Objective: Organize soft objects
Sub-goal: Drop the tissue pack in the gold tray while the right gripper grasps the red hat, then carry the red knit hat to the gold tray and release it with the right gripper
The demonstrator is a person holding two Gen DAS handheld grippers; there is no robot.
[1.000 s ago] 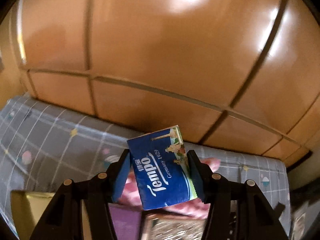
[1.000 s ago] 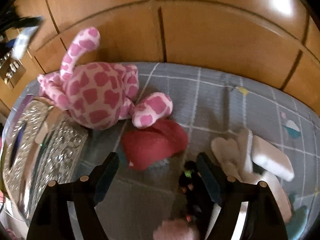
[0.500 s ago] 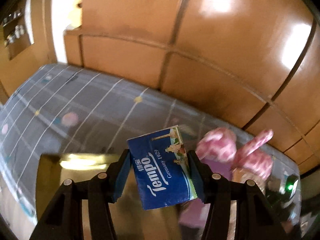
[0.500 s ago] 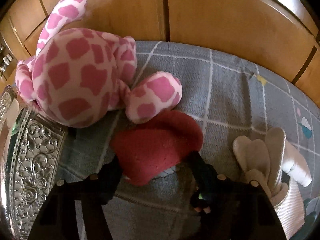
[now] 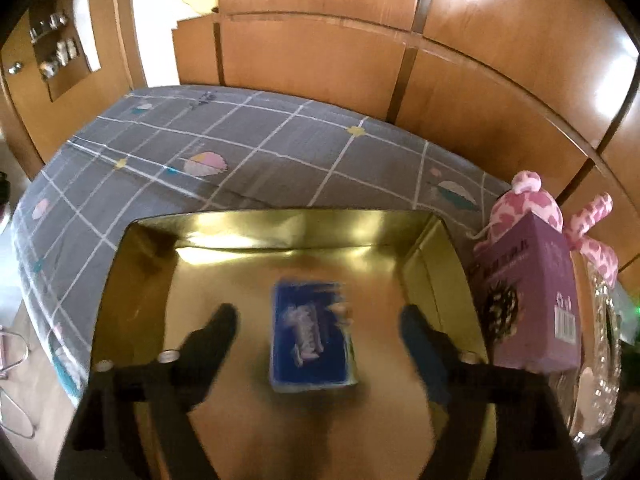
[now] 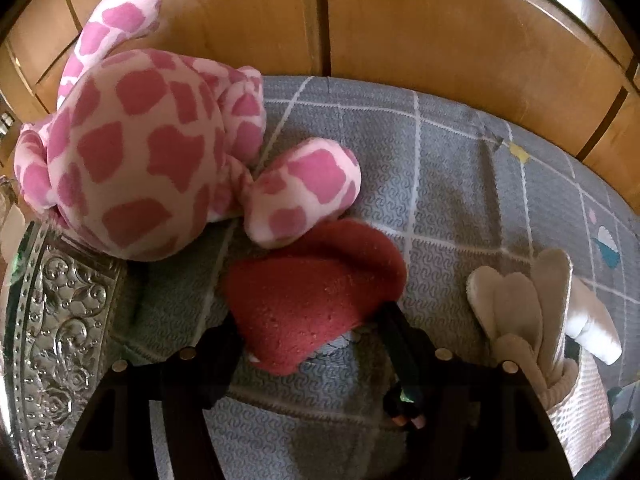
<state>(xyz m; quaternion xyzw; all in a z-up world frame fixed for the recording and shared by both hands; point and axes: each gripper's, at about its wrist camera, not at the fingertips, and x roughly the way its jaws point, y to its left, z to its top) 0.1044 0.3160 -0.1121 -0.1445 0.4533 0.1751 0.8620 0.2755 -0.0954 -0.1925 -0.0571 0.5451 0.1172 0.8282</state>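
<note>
Grey checked bedspread (image 5: 280, 152) below wooden wall panels (image 5: 320, 60)

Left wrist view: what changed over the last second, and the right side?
Left gripper opened and let go of the blue tissue pack, now inside the gold box. Right gripper moved in, its open fingers now either side of the red cushion. Pink plush stayed put.

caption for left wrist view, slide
Open left tool above blue tissue pack in gold box.
</note>
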